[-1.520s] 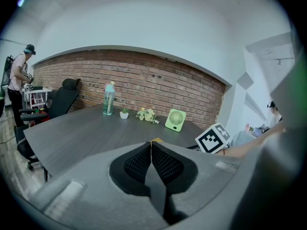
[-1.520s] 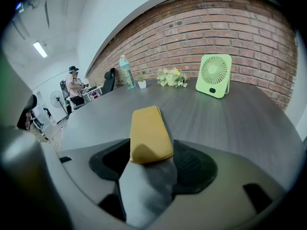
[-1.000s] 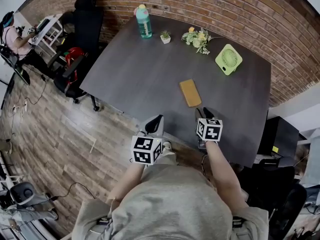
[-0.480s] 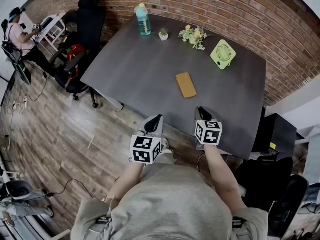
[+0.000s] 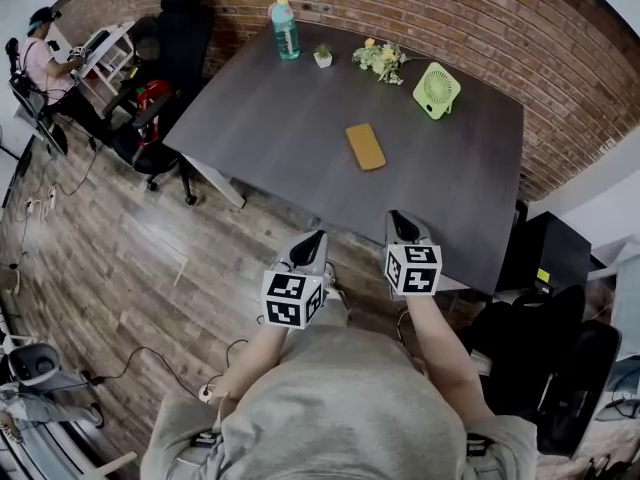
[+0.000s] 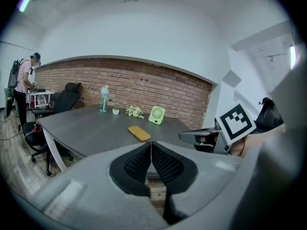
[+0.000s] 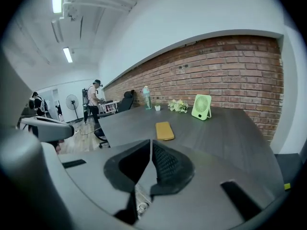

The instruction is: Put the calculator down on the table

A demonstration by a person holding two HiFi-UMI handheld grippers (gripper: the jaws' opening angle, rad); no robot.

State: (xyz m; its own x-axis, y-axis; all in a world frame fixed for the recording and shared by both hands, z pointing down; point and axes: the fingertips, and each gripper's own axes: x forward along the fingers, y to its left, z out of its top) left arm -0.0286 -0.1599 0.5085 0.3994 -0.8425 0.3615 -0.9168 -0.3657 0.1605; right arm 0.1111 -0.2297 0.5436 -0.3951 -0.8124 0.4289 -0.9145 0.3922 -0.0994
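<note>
The calculator (image 5: pixel 365 146), a flat yellow-orange slab, lies on the dark grey table (image 5: pixel 280 128), right of its middle. It also shows in the left gripper view as calculator (image 6: pixel 139 133) and in the right gripper view as calculator (image 7: pixel 164 130). Both grippers hang off the table's near edge, well short of the calculator. My left gripper (image 5: pixel 312 240) (image 6: pixel 151 145) is shut, pads together, with nothing in it. My right gripper (image 5: pixel 400 223) (image 7: pixel 151 143) has its jaws closing, tips meeting, nothing between them.
At the table's far edge stand a teal bottle (image 5: pixel 285 28), a small potted plant (image 5: pixel 323 58), a bunch of flowers (image 5: pixel 378 58) and a green fan (image 5: pixel 436 90). Black office chairs (image 5: pixel 150 118) sit at the left, a black case (image 5: pixel 545 258) at the right. A person (image 5: pixel 45 53) stands far left.
Both grippers have drawn back from the table toward the person. The right one, earlier over the table's near edge, now hangs over the floor. The calculator lies still.
</note>
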